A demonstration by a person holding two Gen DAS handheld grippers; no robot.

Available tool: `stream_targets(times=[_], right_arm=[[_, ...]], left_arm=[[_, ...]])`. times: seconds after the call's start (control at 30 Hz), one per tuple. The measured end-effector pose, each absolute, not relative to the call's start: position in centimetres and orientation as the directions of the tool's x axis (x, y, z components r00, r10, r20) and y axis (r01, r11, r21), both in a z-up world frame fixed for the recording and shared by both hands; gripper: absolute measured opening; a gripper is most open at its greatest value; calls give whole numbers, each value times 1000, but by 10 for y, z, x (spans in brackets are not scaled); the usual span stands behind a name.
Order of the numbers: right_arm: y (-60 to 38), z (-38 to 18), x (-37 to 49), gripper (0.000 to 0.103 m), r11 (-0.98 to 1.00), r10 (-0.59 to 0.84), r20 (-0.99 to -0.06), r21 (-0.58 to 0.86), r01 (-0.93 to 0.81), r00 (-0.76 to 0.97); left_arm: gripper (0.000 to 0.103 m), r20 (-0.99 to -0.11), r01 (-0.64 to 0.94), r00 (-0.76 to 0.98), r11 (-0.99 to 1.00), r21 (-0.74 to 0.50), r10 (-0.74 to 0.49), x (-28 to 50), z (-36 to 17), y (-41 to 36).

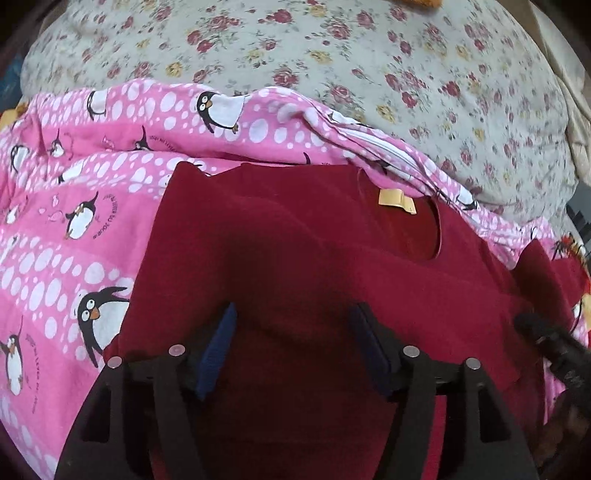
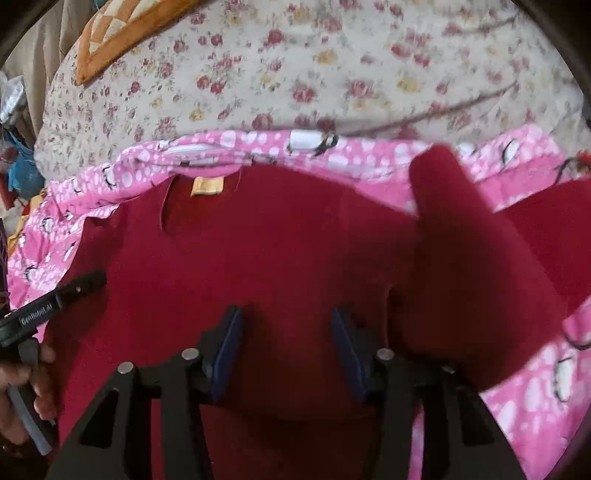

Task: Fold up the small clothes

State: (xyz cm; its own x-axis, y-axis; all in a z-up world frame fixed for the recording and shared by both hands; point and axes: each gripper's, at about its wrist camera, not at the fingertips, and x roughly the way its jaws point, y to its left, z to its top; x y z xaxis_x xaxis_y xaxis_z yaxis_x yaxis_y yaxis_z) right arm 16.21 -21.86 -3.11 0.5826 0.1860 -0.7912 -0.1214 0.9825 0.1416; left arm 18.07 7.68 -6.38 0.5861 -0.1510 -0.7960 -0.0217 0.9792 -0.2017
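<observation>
A dark red small shirt (image 1: 295,251) lies flat on a pink penguin-print sheet (image 1: 74,206), neck opening and yellow label (image 1: 397,197) at the far side. My left gripper (image 1: 293,321) hovers open over its lower middle, holding nothing. In the right wrist view the same shirt (image 2: 258,251) shows its label (image 2: 207,185) at upper left; its right sleeve (image 2: 461,258) is folded inward over the body. My right gripper (image 2: 286,325) is open above the shirt, empty. The left gripper's body (image 2: 48,306) shows at the left edge.
A floral bedspread (image 1: 332,66) lies beyond the pink sheet (image 2: 369,155). An orange patterned cushion (image 2: 122,33) sits at the far left. A second red piece (image 1: 546,280) lies at the right edge. The right gripper's tip (image 1: 546,339) shows at lower right.
</observation>
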Motion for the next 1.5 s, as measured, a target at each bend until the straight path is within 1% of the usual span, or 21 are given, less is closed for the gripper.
stream_targets(times=[0.07, 0.13, 0.17, 0.23, 0.3, 0.37, 0.43, 0.5, 0.57, 0.67, 0.77, 0.83, 0.93, 1.03, 1.1, 1.27, 1.3, 1.37, 1.4, 1.43, 1.5], right_arm=[[-212, -17, 157, 51, 973, 227, -743, 149, -175, 629], [-203, -16, 156, 54, 966, 250, -730, 148, -210, 636], [-201, -22, 158, 61, 969, 237, -752, 133, -210, 616], [-198, -52, 169, 68, 975, 191, -850, 109, -191, 490], [-201, -45, 167, 67, 975, 203, -823, 122, -185, 530], [-211, -20, 163, 59, 971, 233, -758, 152, -183, 609], [-237, 8, 151, 60, 978, 206, -648, 156, -137, 733], [-275, 25, 150, 60, 988, 136, -596, 138, -66, 792], [-325, 33, 153, 60, 996, 26, -577, 81, 25, 816], [-405, 36, 160, 60, 990, -72, -596, 56, 131, 799], [-476, 32, 168, 60, 976, -142, -634, 36, 213, 760], [-506, 26, 173, 60, 974, -133, -640, 58, 220, 757], [-519, 22, 182, 56, 979, -143, -653, 14, 201, 743], [-518, 15, 200, 46, 987, -148, -685, -61, 146, 713], [-520, 12, 207, 45, 986, -163, -705, -90, 141, 691], [-531, 5, 210, 43, 990, -119, -737, -37, 137, 665], [-531, 6, 208, 39, 991, -110, -740, -28, 132, 664], [-529, 9, 200, 14, 993, -86, -738, -5, 122, 670], [-527, 14, 195, 7, 992, -88, -729, -5, 122, 679], [-525, 19, 190, 5, 992, -89, -715, -4, 123, 693], [-516, 37, 176, 5, 993, -93, -670, -5, 121, 736]], left_arm=[[48, -795, -20, 590, 982, -190, -142, 180, -64, 76], [48, -792, -21, 594, 982, -189, -140, 179, -64, 76], [48, -790, -21, 596, 982, -190, -140, 179, -65, 76], [48, -785, -23, 602, 979, -202, -148, 178, -63, 77], [48, -778, -35, 608, 974, -225, -158, 176, -60, 80], [48, -764, -37, 614, 960, -278, -198, 172, -56, 82], [48, -758, -29, 614, 953, -300, -220, 170, -54, 81], [48, -760, -17, 611, 955, -296, -224, 170, -53, 77], [48, -770, -8, 594, 956, -294, -232, 171, -54, 74], [48, -775, 8, 583, 955, -295, -244, 171, -54, 68], [48, -779, 35, 572, 956, -290, -257, 172, -54, 60], [48, -783, 43, 566, 958, -283, -257, 173, -56, 55], [48, -791, 51, 561, 964, -261, -244, 174, -59, 51], [48, -791, 53, 561, 964, -261, -244, 175, -60, 51], [48, -791, 51, 561, 963, -263, -246, 176, -61, 52], [48, -791, 51, 561, 964, -260, -243, 177, -61, 51], [48, -791, 50, 561, 963, -264, -246, 177, -60, 52], [48, -787, 46, 562, 960, -278, -254, 177, -59, 54], [48, -785, 42, 563, 957, -286, -259, 176, -59, 55], [48, -781, 40, 565, 955, -295, -265, 176, -58, 56], [48, -776, 41, 567, 950, -309, -276, 175, -55, 57]])
